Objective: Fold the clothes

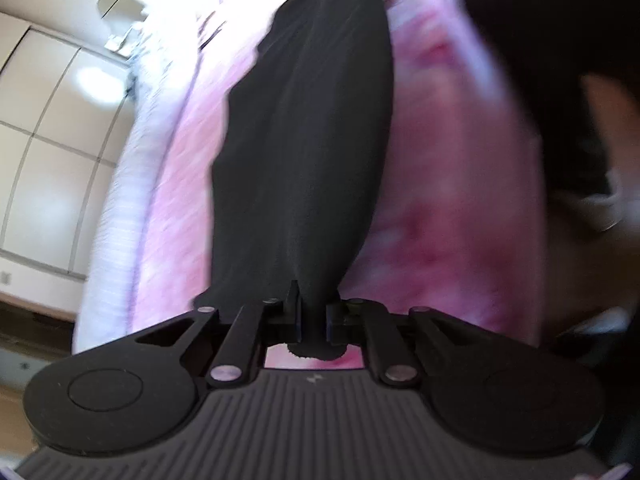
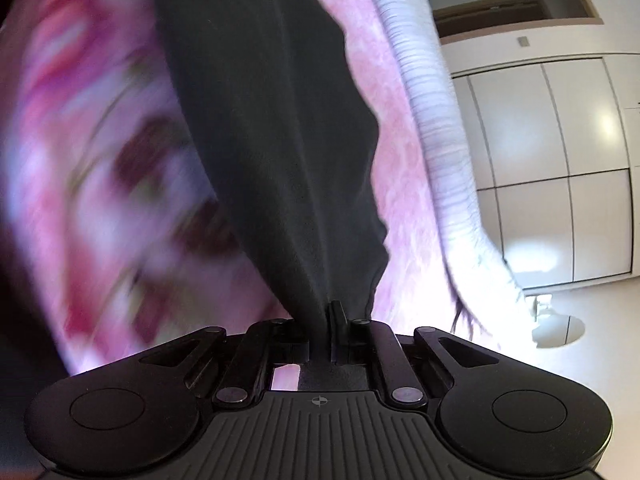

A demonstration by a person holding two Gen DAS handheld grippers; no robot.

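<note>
I see the left gripper [image 1: 314, 312] clamped on the black cloth [image 1: 304, 140], right gripper [image 2: 326, 328] clamped on it too. Cloth hangs stretched from both over the pink blanket [image 1: 440, 220]. Background blurred.

White panelled wardrobe doors [image 2: 560, 168], glossy with light glare; pink floral bedspread [image 1: 440, 200], white striped edge [image 2: 432, 120].

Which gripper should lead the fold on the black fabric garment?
Neither clearly: left gripper and right gripper are both shut on the black fabric garment, stretched over the pink floral blanket. Move both together.
</note>
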